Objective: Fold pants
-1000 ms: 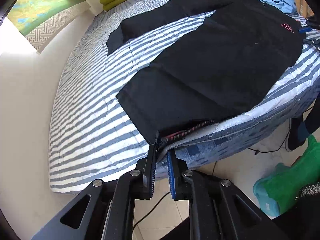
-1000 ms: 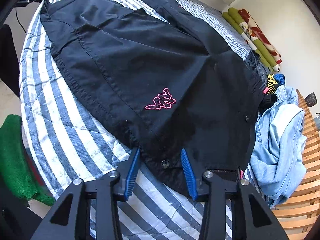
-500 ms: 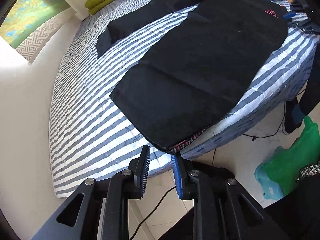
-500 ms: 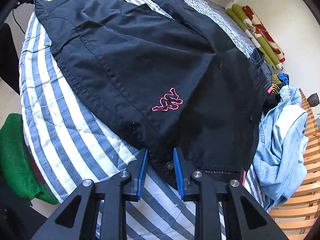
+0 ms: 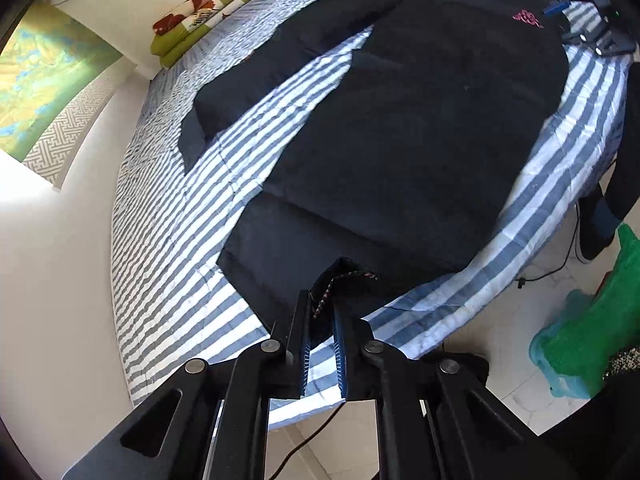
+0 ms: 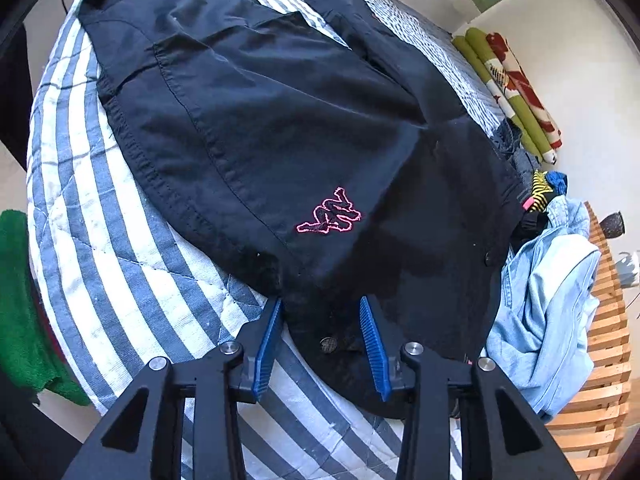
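Black pants (image 5: 420, 120) with a pink logo (image 6: 330, 218) lie spread flat on a blue-and-white striped bed (image 5: 168, 260). My left gripper (image 5: 321, 300) is at the near leg's hem (image 5: 344, 276). Its jaws are closing, and the hem is pinched and lifted between them, showing its patterned lining. My right gripper (image 6: 321, 302) hovers over the waistband corner at the other end of the pants (image 6: 260, 120). Its jaws are opening and stand wide. The waistband and its metal button (image 6: 328, 345) lie between the fingers, untouched by the pads.
A light-blue denim garment (image 6: 548, 300) is heaped beside the waistband, next to wooden slats (image 6: 604, 340). Rolled green mats (image 5: 212, 8) lie at the bed's far end. On the floor stand a green bag (image 5: 588, 340) and a green towel (image 6: 16, 300).
The left gripper opened below the bed edge, then moved in, closed on the hem and raised it. The right gripper narrowed over the waistband, then spread wide again.
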Demonstrator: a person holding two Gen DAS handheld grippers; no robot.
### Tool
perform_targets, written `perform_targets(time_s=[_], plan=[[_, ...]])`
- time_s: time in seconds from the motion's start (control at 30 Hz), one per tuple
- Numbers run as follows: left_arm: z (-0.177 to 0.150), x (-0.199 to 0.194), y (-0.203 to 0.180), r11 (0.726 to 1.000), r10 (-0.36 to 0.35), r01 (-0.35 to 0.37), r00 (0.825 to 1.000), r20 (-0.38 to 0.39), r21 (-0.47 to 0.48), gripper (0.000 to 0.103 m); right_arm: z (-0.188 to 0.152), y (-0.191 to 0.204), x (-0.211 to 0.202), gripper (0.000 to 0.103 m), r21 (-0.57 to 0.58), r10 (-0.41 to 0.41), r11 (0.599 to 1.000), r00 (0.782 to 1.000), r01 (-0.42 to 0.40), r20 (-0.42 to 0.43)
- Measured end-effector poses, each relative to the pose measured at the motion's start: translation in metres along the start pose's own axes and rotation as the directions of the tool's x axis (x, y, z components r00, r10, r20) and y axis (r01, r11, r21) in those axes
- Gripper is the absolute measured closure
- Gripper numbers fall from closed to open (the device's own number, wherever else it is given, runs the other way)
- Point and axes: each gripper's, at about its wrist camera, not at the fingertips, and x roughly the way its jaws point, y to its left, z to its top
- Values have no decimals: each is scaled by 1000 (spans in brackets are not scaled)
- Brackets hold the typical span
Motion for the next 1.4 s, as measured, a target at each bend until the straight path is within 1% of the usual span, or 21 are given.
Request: perform_targets(time_s=[0.07, 0.1, 0.13, 0.17, 0.2, 0.27, 0.4, 0.43, 0.57, 0.63, 0.7, 0.77, 0.87, 0.93, 1.0, 1.07, 1.13, 1.2, 1.27, 1.4], plan=[[0, -9, 12, 999, -1, 1, 1000, 18, -37, 93, 0, 1, 0, 66, -16, -7, 1000, 1000, 7, 4], [0, -14, 17, 999, 5, -3, 1000, 27, -52, 93, 1, 0, 0, 68, -10, -2, 1000, 1000, 2, -2], [1, -18, 22, 998, 3, -1, 999, 37, -65, 93, 1, -2, -1, 73, -4, 10, 1000, 1000, -10, -4], [2, -22, 26, 997, 5, -1, 999, 47, -78, 93, 2, -2, -3, 85, -3, 26, 1000, 1000, -26, -10], [3, -27, 30, 996, 18, -12, 998, 61, -90, 94, 4, -2, -5, 89, -9, 18, 1000, 1000, -18, -11], [9, -33, 38, 993, 58, -49, 994, 88, -108, 94, 9, -3, -13, 93, -24, -8, 1000, 1000, 8, -4], [34, -36, 61, 985, 123, -106, 984, 126, -137, 96, 27, -33, -40, 96, 11, -48, 999, 998, 48, 42], [42, -36, 69, 982, 141, -122, 981, 136, -143, 97, 34, -41, -46, 96, 14, -69, 998, 996, 68, 56], [81, -34, 101, 972, 198, -168, 962, 186, -164, 98, 70, -84, -64, 97, 22, -187, 982, 977, 186, 97], [101, -30, 121, 968, 210, -175, 957, 200, -182, 98, 89, -105, -63, 98, 23, -232, 973, 967, 231, 105], [122, -20, 140, 962, 237, -200, 949, 205, -187, 98, 109, -126, -60, 98, 27, -269, 963, 957, 267, 108], [143, -8, 162, 957, 254, -215, 945, 204, -193, 98, 129, -147, -52, 98, 35, -293, 956, 951, 291, 102], [176, 12, 197, 952, 261, -216, 943, 204, -217, 98, 159, -174, -34, 98, 24, -333, 943, 939, 332, 89], [196, 31, 222, 948, 262, -213, 945, 198, -238, 98, 178, -194, -18, 98, 28, -338, 941, 938, 337, 74], [216, 59, 247, 949, 229, -181, 959, 170, -259, 98, 197, -211, 5, 98, 30, -338, 941, 940, 336, 54], [236, 91, 268, 949, 210, -166, 967, 144, -268, 98, 214, -225, 32, 98, 20, -350, 937, 936, 350, 32], [254, 124, 281, 950, 197, -159, 973, 121, -268, 98, 227, -234, 59, 98, 15, -353, 935, 935, 353, 10], [269, 158, 294, 950, 158, -128, 984, 87, -284, 98, 241, -243, 88, 98, 15, -352, 936, 936, 352, -10], [282, 190, 303, 945, 125, -102, 991, 55, -311, 98, 253, -250, 114, 98, 15, -352, 936, 935, 353, -29], [306, 247, 305, 946, 125, -115, 992, 14, -302, 98, 268, -259, 162, 98, 9, -345, 938, 936, 347, -71]])
